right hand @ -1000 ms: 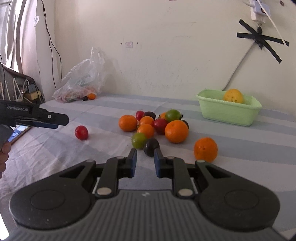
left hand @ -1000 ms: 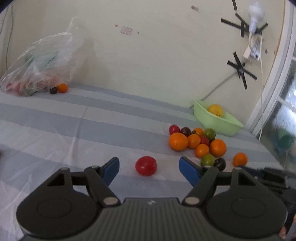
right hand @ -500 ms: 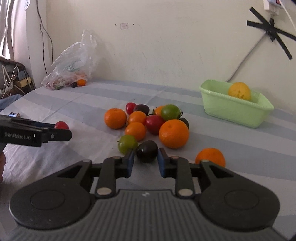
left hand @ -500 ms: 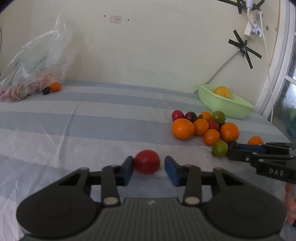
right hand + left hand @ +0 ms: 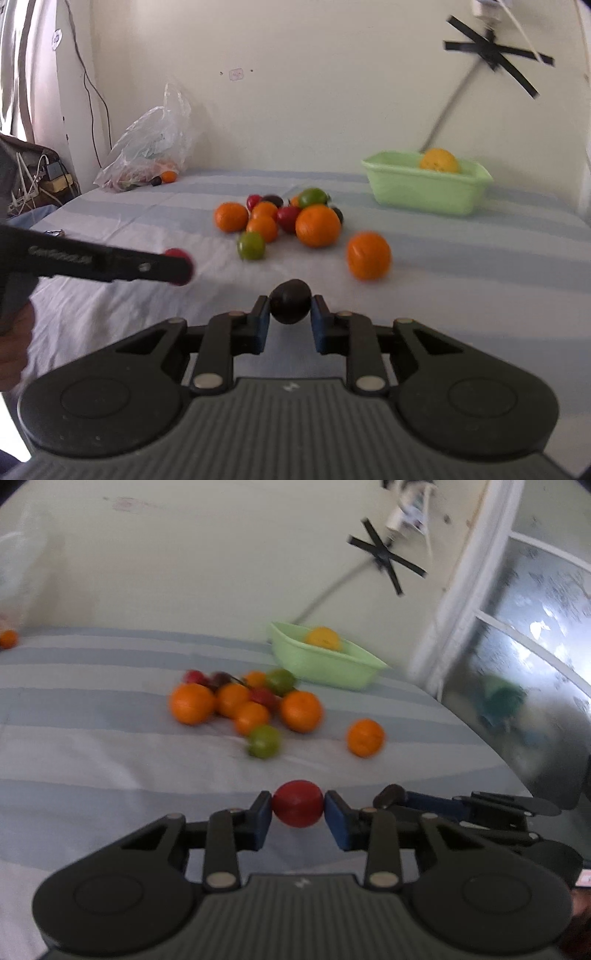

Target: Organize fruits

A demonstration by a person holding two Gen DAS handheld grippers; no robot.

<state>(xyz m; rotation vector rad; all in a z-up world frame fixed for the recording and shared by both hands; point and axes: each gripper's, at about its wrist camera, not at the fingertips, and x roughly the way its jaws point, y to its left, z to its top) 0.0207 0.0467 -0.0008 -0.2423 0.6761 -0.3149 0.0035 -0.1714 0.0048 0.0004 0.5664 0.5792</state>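
My left gripper (image 5: 297,809) is shut on a red round fruit (image 5: 297,801), held just above the striped sheet (image 5: 92,738). My right gripper (image 5: 290,314) is shut on a dark purple fruit (image 5: 290,300). In the left wrist view the right gripper's fingers (image 5: 424,798) reach in from the right with the dark fruit (image 5: 390,794) at their tip. Ahead lies a pile of oranges, red and green fruits (image 5: 280,221), with a lone orange (image 5: 368,255) to its right. A light green tub (image 5: 424,195) at the back right holds a yellow fruit (image 5: 439,160).
A clear plastic bag (image 5: 147,151) with more fruit lies against the wall at the back left, an orange (image 5: 168,176) beside it. Cables and a power strip (image 5: 37,177) sit off the bed's left edge. A window frame (image 5: 461,609) borders the right side.
The left gripper closed on the red fruit and carried it right, towards the pile. The right gripper took the dark fruit from the pile's front edge and drew it back.
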